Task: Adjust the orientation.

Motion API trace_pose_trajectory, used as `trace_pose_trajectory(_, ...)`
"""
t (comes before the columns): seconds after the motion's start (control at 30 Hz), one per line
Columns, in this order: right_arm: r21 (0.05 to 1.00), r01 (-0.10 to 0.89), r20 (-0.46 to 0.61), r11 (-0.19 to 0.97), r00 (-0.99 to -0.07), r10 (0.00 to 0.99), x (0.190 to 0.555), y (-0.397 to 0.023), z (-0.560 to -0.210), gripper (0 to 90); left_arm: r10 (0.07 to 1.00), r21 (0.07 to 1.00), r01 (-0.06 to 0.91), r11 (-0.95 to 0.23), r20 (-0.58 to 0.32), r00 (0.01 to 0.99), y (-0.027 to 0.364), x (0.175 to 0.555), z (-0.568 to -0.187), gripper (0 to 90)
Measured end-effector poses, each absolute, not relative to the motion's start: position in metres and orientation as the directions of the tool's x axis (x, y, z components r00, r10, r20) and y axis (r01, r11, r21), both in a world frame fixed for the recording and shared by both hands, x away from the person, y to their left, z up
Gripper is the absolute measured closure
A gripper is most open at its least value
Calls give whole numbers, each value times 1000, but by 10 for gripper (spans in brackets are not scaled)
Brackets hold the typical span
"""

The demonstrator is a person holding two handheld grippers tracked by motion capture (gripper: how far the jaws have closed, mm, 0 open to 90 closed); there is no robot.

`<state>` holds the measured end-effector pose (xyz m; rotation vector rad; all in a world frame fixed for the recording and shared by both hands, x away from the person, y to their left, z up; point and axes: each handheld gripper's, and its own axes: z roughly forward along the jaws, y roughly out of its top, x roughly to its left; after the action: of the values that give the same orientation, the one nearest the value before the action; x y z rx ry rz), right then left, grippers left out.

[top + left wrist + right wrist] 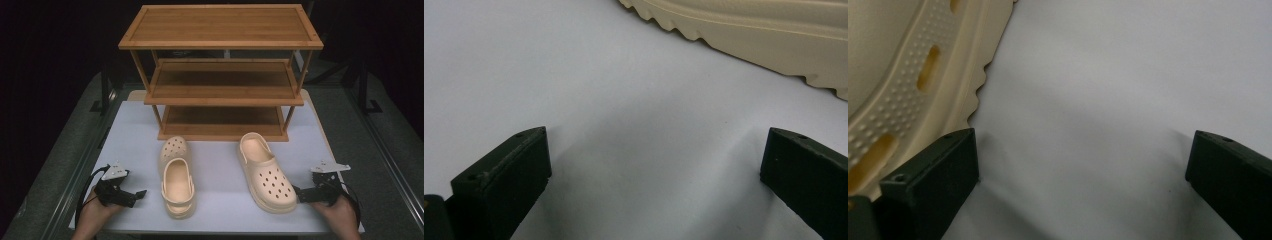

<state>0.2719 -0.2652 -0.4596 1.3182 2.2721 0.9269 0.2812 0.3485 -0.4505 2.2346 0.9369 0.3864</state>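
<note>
Two cream foam clogs lie on the white table top (pixel 215 210) in front of one three-tier wooden shoe rack (pixel 221 70), whose shelves are bare. The left clog (pixel 176 176) lies with its toe toward the rack and its heel strap toward the person; the right clog (pixel 266 172) lies the opposite way, perforated toe toward the person, angled slightly outward. The left gripper (pixel 134 196) rests low on the table just beside the left clog, apart from it, with its jaws spread wide and nothing between them; in the left gripper view the ribbed sole edge (pixel 744 35) crosses the upper right. The right gripper (pixel 300 194) sits just beside the toe of the right clog, its jaws likewise parted and unloaded; in the right gripper view the slotted clog wall (pixel 923 80) lies next to one jaw, and contact cannot be confirmed. Judging by appearance, each clog is light, moulded foam: flexible, slightly yielding under pressure, not fragile, with a matte surface giving fair grip. The recommended hold is across the side wall at the opening or on the heel rim, where the wall is thin enough for the jaws to span. Count: two clogs, one rack, two grippers.
</note>
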Motion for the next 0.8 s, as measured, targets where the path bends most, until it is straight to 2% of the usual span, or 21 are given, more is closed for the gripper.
trace_pose_trajectory(0.3,692,631,21,352,-504,863,272,-266,-460,1,718,688,517,-510,9,696,349,281,-450,0)
trace_pose_trajectory(0.33,693,630,21,352,-505,863,272,-266,-460,1,725,694,517,-501,11,689,350,280,-450,15)
trace_pose_trajectory(0.37,693,630,21,352,-505,863,272,-266,-460,1,725,694,517,-501,11,689,350,280,-450,66)
trace_pose_trajectory(0.4,693,628,19,353,-505,863,272,-266,-460,1,727,709,506,-490,12,686,352,278,-449,66)
trace_pose_trajectory(0.47,693,628,18,353,-505,863,271,-265,-460,1,734,717,503,-483,19,678,355,278,-446,255)
trace_pose_trajectory(0.53,694,628,17,353,-505,863,271,-265,-460,1,738,714,507,-482,19,675,356,278,-444,268)
trace_pose_trajectory(0.7,693,629,17,352,-503,864,271,-265,-460,1,749,738,499,-455,14,663,358,280,-435,550)
trace_pose_trajectory(0.73,693,629,17,352,-503,864,271,-265,-460,1,747,737,505,-449,1,664,358,281,-433,695)
trace_pose_trajectory(0.8,693,629,17,353,-503,864,271,-265,-460,1,748,736,513,-443,-13,664,357,282,-428,830)
